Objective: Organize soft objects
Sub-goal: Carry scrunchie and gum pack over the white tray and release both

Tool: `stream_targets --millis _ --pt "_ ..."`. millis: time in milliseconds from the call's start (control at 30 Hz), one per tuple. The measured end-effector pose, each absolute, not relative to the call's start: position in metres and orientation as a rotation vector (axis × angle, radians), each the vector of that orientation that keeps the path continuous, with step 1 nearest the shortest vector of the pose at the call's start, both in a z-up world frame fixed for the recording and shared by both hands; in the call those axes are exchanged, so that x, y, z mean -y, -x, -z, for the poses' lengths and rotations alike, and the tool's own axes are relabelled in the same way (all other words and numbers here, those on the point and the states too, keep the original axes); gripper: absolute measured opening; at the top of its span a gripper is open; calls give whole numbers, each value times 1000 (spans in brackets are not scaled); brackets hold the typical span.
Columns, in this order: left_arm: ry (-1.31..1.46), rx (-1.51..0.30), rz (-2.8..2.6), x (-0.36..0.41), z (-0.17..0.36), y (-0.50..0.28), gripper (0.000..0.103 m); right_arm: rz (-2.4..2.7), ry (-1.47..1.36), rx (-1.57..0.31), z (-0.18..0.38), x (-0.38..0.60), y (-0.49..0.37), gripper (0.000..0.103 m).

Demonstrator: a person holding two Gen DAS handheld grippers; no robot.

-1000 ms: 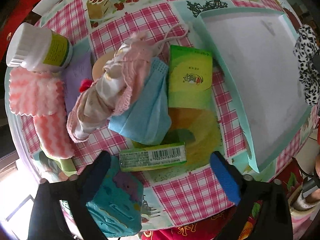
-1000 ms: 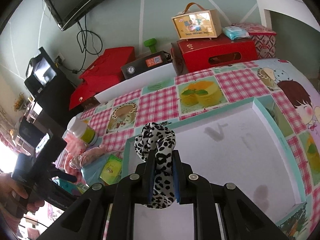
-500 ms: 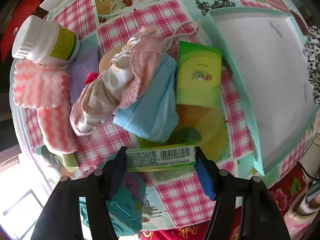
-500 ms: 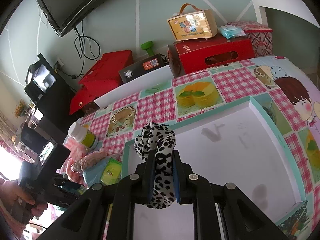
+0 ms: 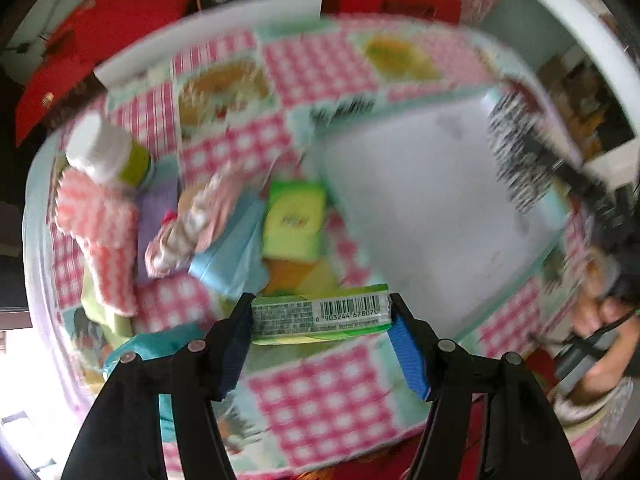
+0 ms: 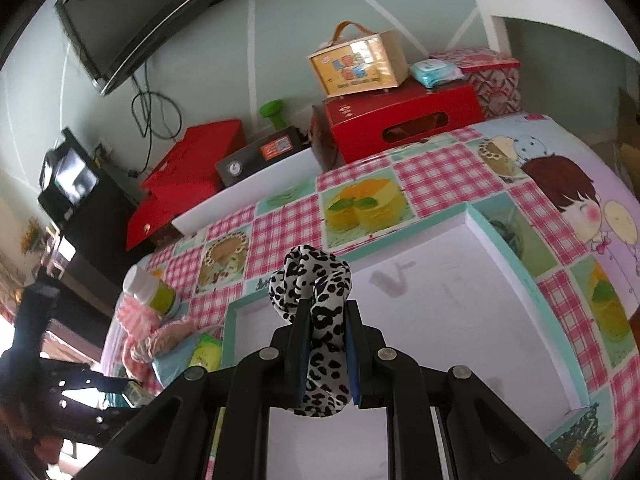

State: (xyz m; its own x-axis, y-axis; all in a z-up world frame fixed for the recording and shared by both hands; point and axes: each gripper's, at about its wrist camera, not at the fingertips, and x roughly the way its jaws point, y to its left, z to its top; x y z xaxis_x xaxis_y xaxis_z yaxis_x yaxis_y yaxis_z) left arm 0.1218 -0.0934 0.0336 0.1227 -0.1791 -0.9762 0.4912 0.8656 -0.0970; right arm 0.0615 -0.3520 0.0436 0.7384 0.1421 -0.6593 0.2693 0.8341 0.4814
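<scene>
We see the left hand-held gripper (image 5: 322,322) clamped on a green barcoded pack (image 5: 320,315), held off the checked table (image 5: 320,392); its jaws have just been closing. The right hand-held gripper (image 6: 327,354) pinches a leopard-print scrunchie (image 6: 316,300) over the white tray (image 6: 460,320). Pink cloth (image 5: 100,236) and blue mask (image 5: 232,256) lie left of the tray.

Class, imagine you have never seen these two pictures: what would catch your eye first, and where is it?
The leopard-print fabric pinched upright in the right gripper over the white tray stands out first. Next comes the green barcoded pack, clamped end to end in the left gripper above the pink checked tablecloth.
</scene>
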Motion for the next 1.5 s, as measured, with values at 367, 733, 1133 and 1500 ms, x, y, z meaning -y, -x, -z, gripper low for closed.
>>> stream_targets --millis 367,733,1133,1500 --pt "-117 -1134 400 154 -68 -130 66 180 -650 -718 -37 396 -46 17" --pt "-74 -1036 349 210 -58 -136 66 263 -734 -721 -19 436 -36 19" --pt "-28 -1098 307 222 4 -147 66 245 -673 -867 5 424 -61 20" --pt "-31 -1073 282 216 10 -147 83 288 -570 -884 0 409 -65 28"
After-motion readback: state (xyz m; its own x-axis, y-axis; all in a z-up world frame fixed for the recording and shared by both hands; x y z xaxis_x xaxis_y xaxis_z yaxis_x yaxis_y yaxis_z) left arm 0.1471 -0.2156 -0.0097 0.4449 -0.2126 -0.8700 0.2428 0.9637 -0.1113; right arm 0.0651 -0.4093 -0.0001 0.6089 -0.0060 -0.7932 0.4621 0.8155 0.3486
